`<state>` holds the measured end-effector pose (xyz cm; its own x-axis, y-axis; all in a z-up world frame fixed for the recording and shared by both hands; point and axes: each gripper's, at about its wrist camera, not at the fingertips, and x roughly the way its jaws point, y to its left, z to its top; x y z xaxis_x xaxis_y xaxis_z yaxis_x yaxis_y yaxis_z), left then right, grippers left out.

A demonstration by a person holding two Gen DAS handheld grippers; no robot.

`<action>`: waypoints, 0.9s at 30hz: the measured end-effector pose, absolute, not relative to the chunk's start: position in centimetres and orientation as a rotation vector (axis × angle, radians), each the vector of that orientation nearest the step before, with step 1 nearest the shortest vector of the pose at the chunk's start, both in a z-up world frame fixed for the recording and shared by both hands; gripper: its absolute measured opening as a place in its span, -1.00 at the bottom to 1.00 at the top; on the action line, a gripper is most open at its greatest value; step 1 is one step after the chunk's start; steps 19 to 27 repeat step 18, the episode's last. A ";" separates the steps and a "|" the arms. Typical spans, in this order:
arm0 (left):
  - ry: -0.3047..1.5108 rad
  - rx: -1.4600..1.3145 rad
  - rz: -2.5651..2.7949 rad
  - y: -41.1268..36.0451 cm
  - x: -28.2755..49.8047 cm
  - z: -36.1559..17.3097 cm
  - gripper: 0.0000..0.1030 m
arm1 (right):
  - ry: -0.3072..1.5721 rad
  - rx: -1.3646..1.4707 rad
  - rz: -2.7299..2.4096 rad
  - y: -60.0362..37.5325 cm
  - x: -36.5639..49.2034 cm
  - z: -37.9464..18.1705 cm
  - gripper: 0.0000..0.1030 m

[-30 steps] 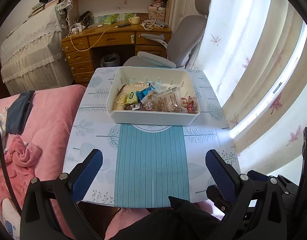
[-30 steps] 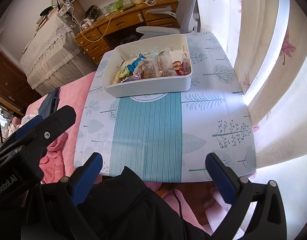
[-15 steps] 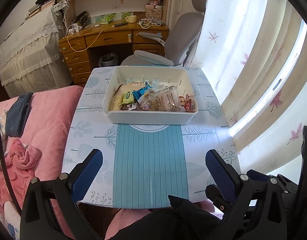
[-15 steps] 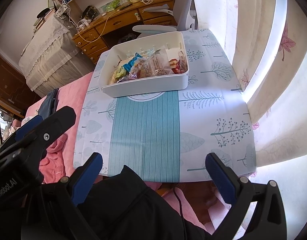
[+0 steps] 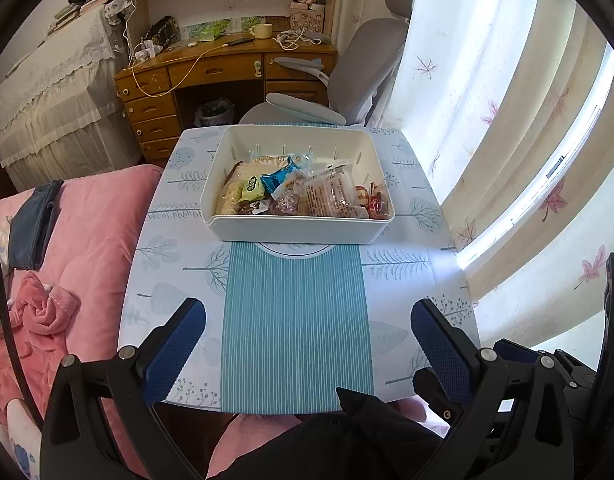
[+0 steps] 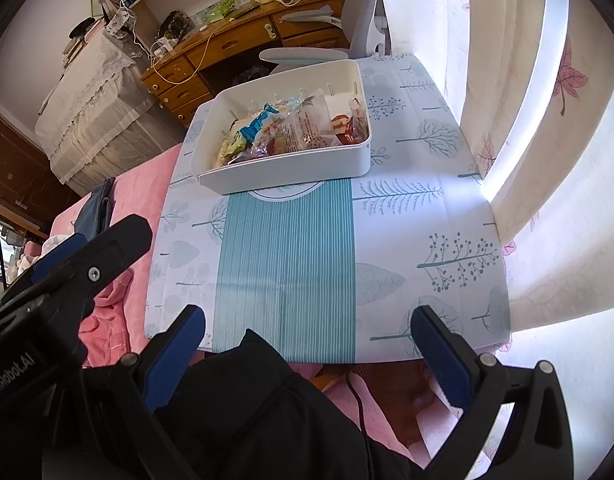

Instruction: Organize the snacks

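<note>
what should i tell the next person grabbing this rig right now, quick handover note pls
Left gripper: jaws open, empty, over the near end of the table.
Right gripper: jaws open, empty, also at the near edge.
White bin sits at the far end of the table, on the teal striped runner.
Snack packets all lie mixed inside the bin, including a blue one and a clear bag.
Done: nothing visible; no packet is out or gripped.
Left: reach forward to the bin and start sorting the snacks.

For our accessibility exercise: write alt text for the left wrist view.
A white bin filled with wrapped snacks sits on a tree-print tablecloth; the open left gripper hovers empty above the near edge.
</note>
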<state>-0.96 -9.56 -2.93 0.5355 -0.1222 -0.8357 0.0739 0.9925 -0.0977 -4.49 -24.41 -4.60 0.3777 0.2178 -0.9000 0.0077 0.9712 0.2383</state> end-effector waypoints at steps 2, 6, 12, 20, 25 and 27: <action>0.999 -0.053 -0.118 -9.6 -1.0 -2.9 0.98 | 1.181 0.217 0.135 -24.4 -4.4 -4.6 1.00; 1.000 -0.052 -0.119 -9.6 -0.9 -3.0 0.98 | 1.181 0.218 0.136 -24.5 -4.4 -4.6 1.00; 1.004 -0.052 -0.121 -9.7 -0.9 -3.2 0.98 | 1.184 0.219 0.136 -24.5 -4.4 -4.7 1.00; 1.004 -0.052 -0.120 -9.7 -0.9 -3.2 0.98 | 1.184 0.219 0.136 -24.5 -4.3 -4.7 1.00; 1.004 -0.052 -0.120 -9.7 -0.9 -3.2 0.98 | 1.184 0.219 0.136 -24.5 -4.3 -4.7 1.00; 1.004 -0.052 -0.120 -9.7 -0.9 -3.2 0.98 | 1.184 0.219 0.136 -24.5 -4.3 -4.7 1.00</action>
